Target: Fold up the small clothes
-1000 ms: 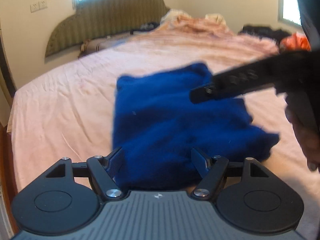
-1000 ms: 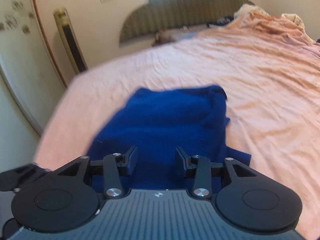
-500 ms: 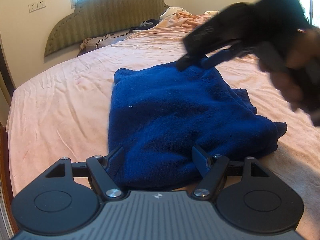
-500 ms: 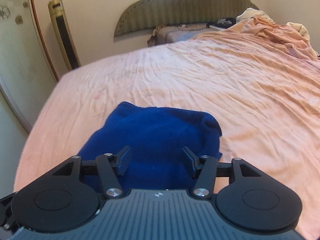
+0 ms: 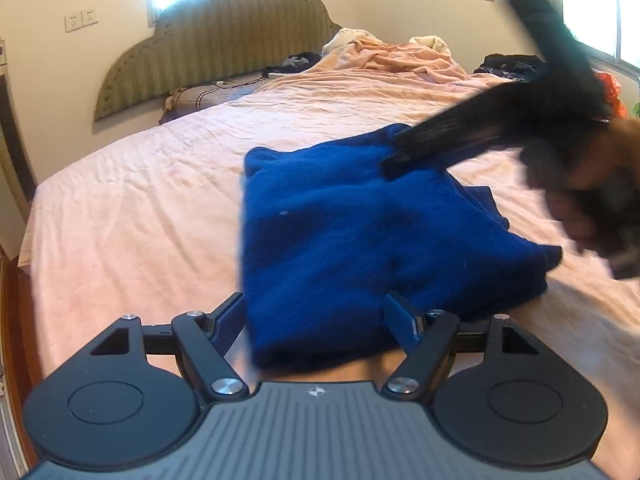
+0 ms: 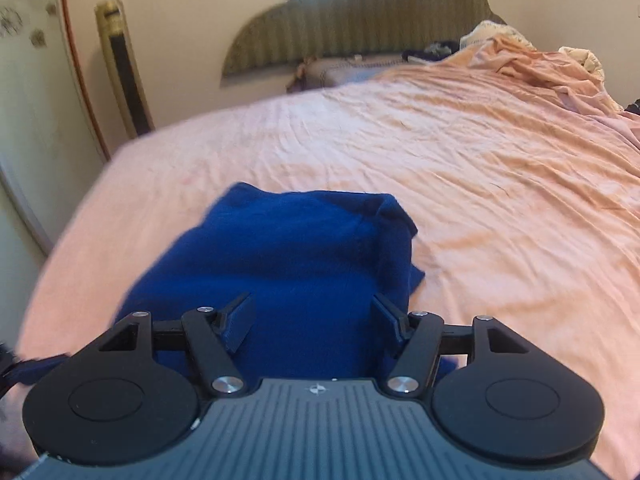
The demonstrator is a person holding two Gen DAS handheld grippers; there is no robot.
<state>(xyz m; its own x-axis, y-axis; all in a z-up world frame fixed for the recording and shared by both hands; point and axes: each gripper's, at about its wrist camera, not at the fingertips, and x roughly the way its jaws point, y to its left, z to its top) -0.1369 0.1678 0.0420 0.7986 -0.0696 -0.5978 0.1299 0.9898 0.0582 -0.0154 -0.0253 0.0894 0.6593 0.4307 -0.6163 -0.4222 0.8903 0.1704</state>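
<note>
Pink bed (image 5: 120, 220) — folded blue sweater (image 5: 360, 240), clothes (image 5: 508, 66) behind

Bare pink sheet (image 6: 500, 184) open left and beyond blue garment (image 5: 360, 240) — rumpled bedding (image 5: 400, 56) far right.

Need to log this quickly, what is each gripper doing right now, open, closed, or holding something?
Left gripper: open, holding nothing, at the near edge of the blue garment.
Right gripper: open, holding nothing, above the garment.
</note>
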